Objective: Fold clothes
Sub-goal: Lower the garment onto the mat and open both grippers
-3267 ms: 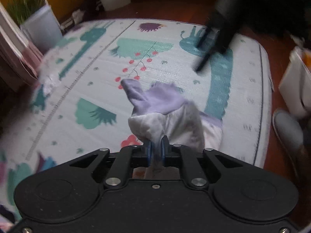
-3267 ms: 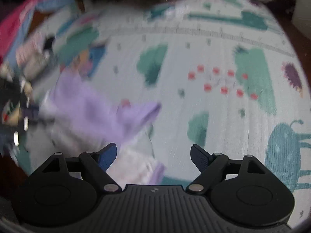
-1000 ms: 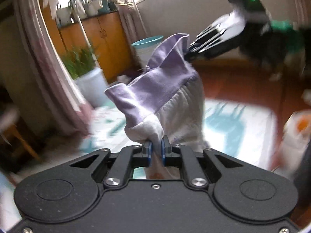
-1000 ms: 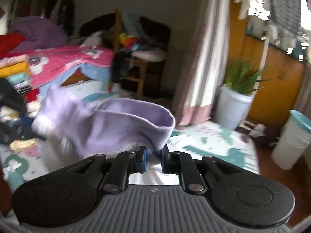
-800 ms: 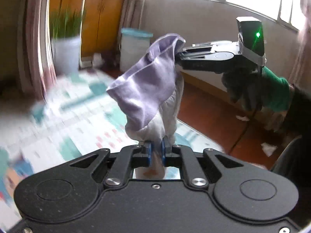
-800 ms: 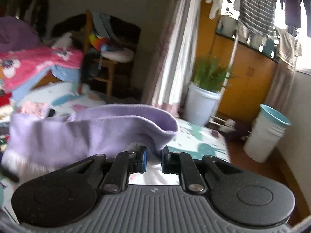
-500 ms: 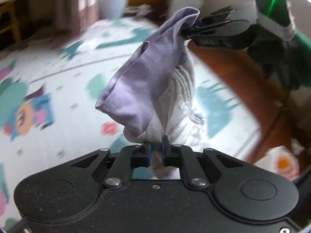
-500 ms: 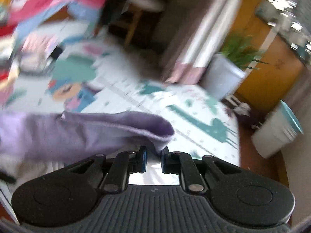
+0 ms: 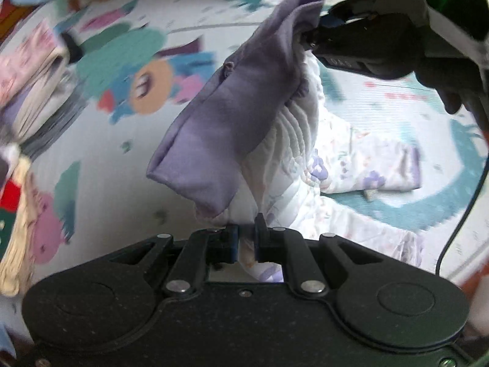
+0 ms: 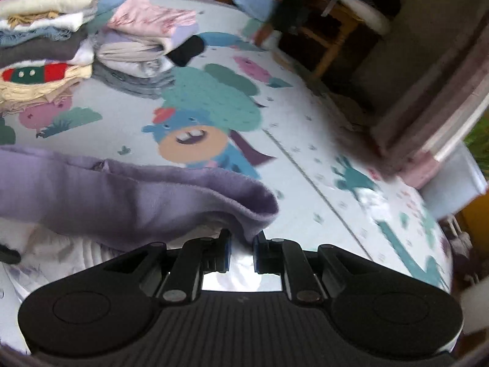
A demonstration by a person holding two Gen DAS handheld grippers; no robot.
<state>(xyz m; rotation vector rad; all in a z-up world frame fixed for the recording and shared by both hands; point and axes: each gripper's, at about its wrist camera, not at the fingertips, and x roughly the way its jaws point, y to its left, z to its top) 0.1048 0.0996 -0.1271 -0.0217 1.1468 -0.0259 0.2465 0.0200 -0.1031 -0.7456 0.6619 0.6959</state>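
A small garment with a purple waistband [image 9: 232,116] and white printed legs [image 9: 360,168] hangs between my two grippers above the play mat [image 9: 101,165]. My left gripper [image 9: 244,238] is shut on one end of the waistband. My right gripper [image 10: 241,244] is shut on the other end of the purple band [image 10: 122,195]; it also shows in the left wrist view [image 9: 308,36], at the top right. The white legs trail down onto the mat at the right.
Stacks of folded clothes [image 10: 45,46] stand at the mat's far left, with more folded pieces [image 10: 146,39] beside them. A wooden chair [image 10: 333,30] and a curtain [image 10: 428,98] stand beyond the mat. A white planter [image 10: 455,180] is at the right.
Both grippers have swung the held garment down from mid-air toward the mat. The white legs now lie partly on the mat. Both grips have stayed shut.
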